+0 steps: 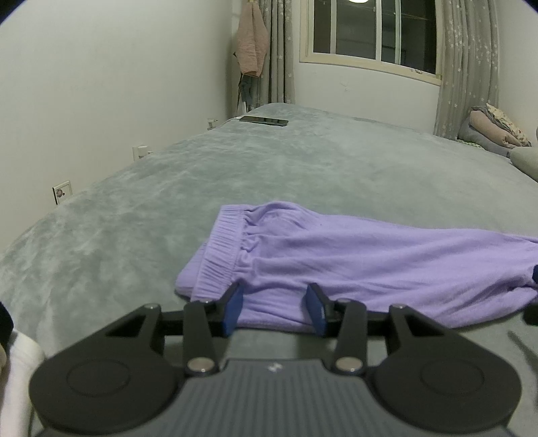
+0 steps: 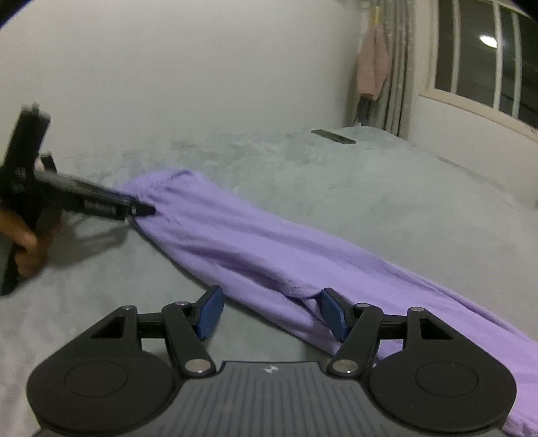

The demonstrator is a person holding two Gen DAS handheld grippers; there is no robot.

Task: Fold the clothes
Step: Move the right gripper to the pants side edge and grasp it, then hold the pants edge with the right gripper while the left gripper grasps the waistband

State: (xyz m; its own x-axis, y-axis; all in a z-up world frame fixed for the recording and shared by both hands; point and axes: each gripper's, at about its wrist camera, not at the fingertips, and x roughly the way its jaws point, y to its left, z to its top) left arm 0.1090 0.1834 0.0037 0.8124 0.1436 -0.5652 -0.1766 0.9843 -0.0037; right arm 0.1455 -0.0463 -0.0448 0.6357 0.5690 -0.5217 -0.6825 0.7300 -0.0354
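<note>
Folding step: early stage, I judge; the purple trousers lie stretched out full length on the bed, not yet doubled over.
Garment place: waistband end toward the left tool, legs running off toward the right tool, all resting flat on the grey-green blanket.
Left tool: jaws apart and opening, blue pads standing on either side of the near hem by the waistband; cloth lies between them but the pads do not press on it, so released.
Left tool from the other side: seen in the right wrist view, its tip sits at the waistband end, a hand around the handle.
Right tool: jaws wide and released; one pad over bare blanket, the other at the edge of the trouser leg, nothing gripped.
Next move, as a judgement: each tool needs to close on an edge of fabric, both layers pinched, before one end is carried over the other.
Risk: catching only the top layer would leave the fold uneven.
Surface: plush blanket, soft, likely to drag on the cloth.
Room: phone at the far edge of the bed, window with curtains, pink garment hanging in the corner, piled bedding at the far right.
</note>
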